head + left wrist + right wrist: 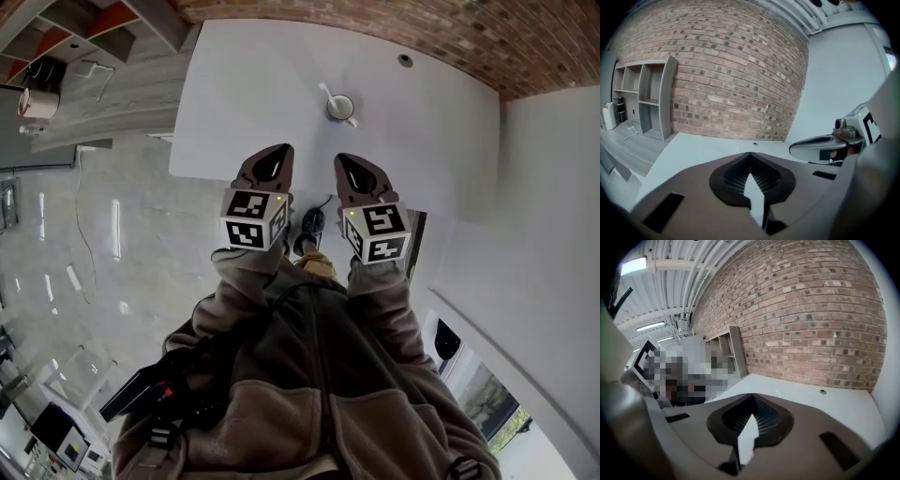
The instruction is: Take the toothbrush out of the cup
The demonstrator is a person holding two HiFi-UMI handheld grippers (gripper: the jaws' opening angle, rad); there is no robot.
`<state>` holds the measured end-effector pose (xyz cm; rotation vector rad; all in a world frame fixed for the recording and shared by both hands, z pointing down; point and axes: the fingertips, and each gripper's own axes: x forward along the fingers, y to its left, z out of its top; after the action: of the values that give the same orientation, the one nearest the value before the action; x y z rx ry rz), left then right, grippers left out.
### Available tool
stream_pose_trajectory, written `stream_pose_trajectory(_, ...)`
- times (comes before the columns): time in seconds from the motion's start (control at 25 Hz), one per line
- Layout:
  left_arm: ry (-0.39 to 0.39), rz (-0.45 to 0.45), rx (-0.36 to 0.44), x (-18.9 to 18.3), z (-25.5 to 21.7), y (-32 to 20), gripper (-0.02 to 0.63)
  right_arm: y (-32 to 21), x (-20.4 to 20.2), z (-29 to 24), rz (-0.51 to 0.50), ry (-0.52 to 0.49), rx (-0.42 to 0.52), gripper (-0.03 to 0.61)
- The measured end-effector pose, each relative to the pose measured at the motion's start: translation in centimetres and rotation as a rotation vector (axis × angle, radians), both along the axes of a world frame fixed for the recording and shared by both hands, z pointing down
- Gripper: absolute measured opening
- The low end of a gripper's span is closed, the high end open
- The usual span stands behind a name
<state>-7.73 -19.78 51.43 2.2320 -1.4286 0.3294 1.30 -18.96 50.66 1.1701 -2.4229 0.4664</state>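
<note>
Head view: toothbrush (325,92) probably leaning in cup (340,108); left gripper (279,151), right gripper (343,159) fingers clenched, empty.

The toothbrush (325,91) sits in the cup (339,108), which stands on the far half of the table (253,84); the brick wall (375,23) runs behind the table, and a shelf unit (84,28) stands to its left

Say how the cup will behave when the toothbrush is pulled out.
The cup looks small and light on the smooth table, so it may slide or tip. The toothbrush leans on its rim, so a sideways pull probably drags it.
</note>
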Motion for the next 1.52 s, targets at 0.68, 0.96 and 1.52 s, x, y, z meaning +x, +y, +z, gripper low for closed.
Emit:
stream_pose_trajectory(0.68, 0.023, -0.013, -0.122, 0.1, 6.8, -0.6, 0.005, -2.7, 1.0, 7.6, -0.022, 0.022, -0.115, 0.002)
stream_pose_trajectory(0.96, 0.009, -0.026, -0.153, -0.7, 8.4, -1.1, 0.005, -5.1, 0.9, 9.7, -0.038, 0.055, -0.123, 0.002)
stream_pose_trajectory(1.52, -0.002, -0.037, -0.255, -1.5, 12.4, -2.6, 0.005, -12.7, 1.6, 16.2, -0.132, 0.227, -0.156, 0.002)
